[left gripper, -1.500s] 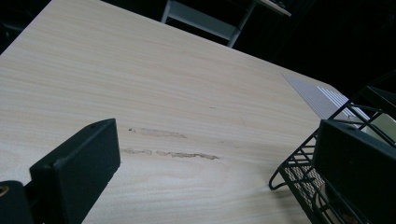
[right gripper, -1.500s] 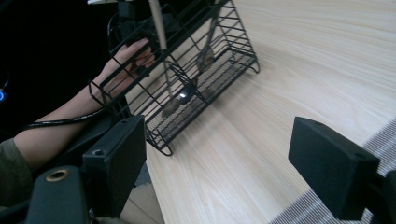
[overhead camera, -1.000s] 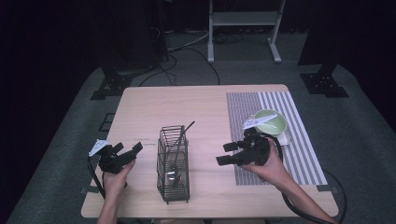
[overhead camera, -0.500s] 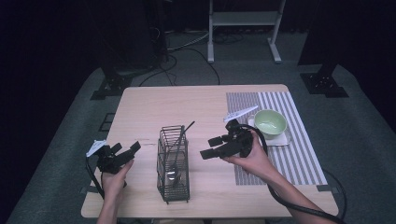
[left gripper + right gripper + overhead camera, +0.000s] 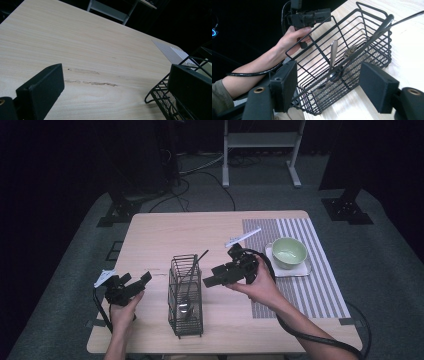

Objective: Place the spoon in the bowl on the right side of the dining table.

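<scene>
From the high view we see the right gripper (image 5: pixel 210 281) beside the wire cutlery basket (image 5: pixel 185 296) mid-table, jaws wide and empty, having just been closing. The left gripper (image 5: pixel 141 279) waits apart, open and empty. In the left gripper view, bare table (image 5: pixel 87 50) lies between its jaws. In the right gripper view, the spoon (image 5: pixel 331 65) leans inside; we risk clipping the wires and tipping the basket.

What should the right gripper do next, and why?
Probably ease a little closer to the wire basket. The right gripper, whose jaws have just been closing with nothing between them, points at the basket's rim from the side without touching it. A dark-handled utensil leans out of the top near it, a likely thing to grasp.
</scene>
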A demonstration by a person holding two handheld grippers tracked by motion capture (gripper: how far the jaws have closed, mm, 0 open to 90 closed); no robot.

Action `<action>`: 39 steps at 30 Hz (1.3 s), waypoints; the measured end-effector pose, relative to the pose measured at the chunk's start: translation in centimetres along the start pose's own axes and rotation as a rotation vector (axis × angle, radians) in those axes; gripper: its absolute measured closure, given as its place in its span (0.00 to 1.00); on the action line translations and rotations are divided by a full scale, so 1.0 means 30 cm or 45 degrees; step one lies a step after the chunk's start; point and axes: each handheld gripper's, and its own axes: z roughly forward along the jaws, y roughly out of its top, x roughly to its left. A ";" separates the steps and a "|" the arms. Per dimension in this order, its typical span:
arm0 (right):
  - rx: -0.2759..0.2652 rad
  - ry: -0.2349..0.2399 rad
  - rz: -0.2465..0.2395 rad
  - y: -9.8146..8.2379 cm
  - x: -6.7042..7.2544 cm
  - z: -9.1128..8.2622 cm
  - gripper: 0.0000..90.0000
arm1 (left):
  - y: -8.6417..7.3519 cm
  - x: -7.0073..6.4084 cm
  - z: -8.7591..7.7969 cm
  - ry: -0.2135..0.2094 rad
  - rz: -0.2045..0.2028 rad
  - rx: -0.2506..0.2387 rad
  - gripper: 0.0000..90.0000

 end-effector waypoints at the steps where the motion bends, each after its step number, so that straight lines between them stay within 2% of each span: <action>1: 0.013 -0.004 0.011 0.006 -0.003 0.013 0.37 | 0.000 0.000 0.000 0.001 0.002 0.000 0.00; 9: 0.064 -0.021 0.030 0.018 -0.011 0.059 0.45 | -0.001 0.003 -0.002 0.008 0.005 0.001 0.00; 16: 0.073 -0.031 0.046 0.031 -0.011 0.077 0.52 | -0.002 0.003 -0.005 0.010 0.007 -0.002 0.00; 21: 0.081 -0.048 0.053 0.043 -0.007 0.092 0.66 | -0.004 0.008 -0.012 0.021 -0.001 -0.004 0.00; 22: 0.081 -0.048 0.053 0.043 -0.007 0.092 0.66 | -0.004 0.008 -0.012 0.021 -0.001 -0.004 0.00; 23: 0.078 -0.058 0.051 0.047 -0.006 0.093 0.72 | -0.004 0.009 -0.013 0.022 0.000 -0.005 0.00; 24: 0.078 -0.058 0.051 0.047 -0.006 0.093 0.72 | -0.004 0.009 -0.013 0.022 0.000 -0.005 0.00; 25: 0.075 -0.049 0.061 0.049 -0.007 0.092 0.80 | -0.004 0.010 -0.013 0.023 -0.001 -0.005 0.00; 26: 0.075 -0.049 0.061 0.049 -0.007 0.092 0.80 | -0.004 0.010 -0.013 0.023 -0.001 -0.005 0.00; 29: 0.076 -0.046 0.063 0.051 -0.003 0.090 0.90 | -0.004 0.009 -0.012 0.027 0.009 0.000 0.00; 39: 0.072 -0.077 0.057 0.052 0.004 0.091 0.93 | -0.004 0.007 -0.011 0.033 0.012 0.004 0.00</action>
